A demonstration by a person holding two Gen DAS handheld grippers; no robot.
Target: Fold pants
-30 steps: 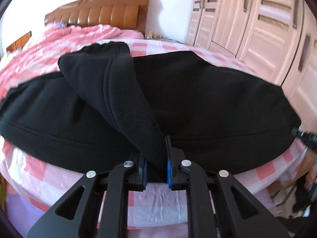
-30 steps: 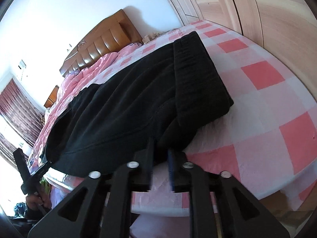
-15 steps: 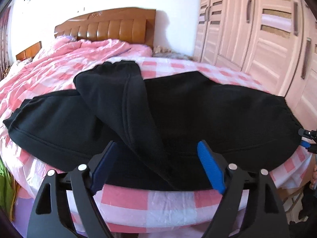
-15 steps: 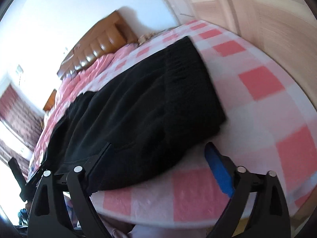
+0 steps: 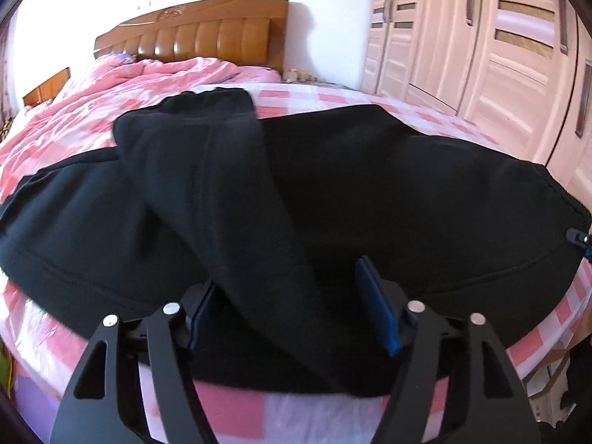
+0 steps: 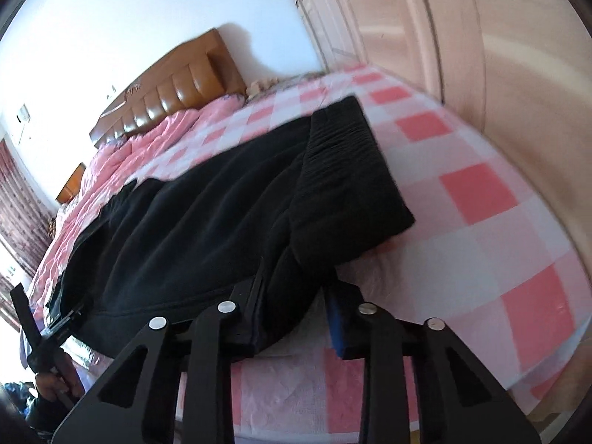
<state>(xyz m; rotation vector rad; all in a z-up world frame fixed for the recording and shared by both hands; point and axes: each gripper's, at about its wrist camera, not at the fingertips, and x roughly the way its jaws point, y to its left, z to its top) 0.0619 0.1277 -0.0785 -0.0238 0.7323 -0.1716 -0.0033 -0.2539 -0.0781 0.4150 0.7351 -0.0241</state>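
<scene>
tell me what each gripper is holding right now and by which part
Nothing is clamped. The left gripper is open astride the near edge of the black pants; the right gripper is open around their near corner below the waistband.

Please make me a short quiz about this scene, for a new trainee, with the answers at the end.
1. True or false: the left claw is shut on the headboard.
2. What lies between the fingers of the right claw? A. black pants B. a pillow C. nothing
3. Fill in: the pants lie on a pink-and-white ____ sheet.

Key: 1 false; 2 A; 3 checked.
</scene>
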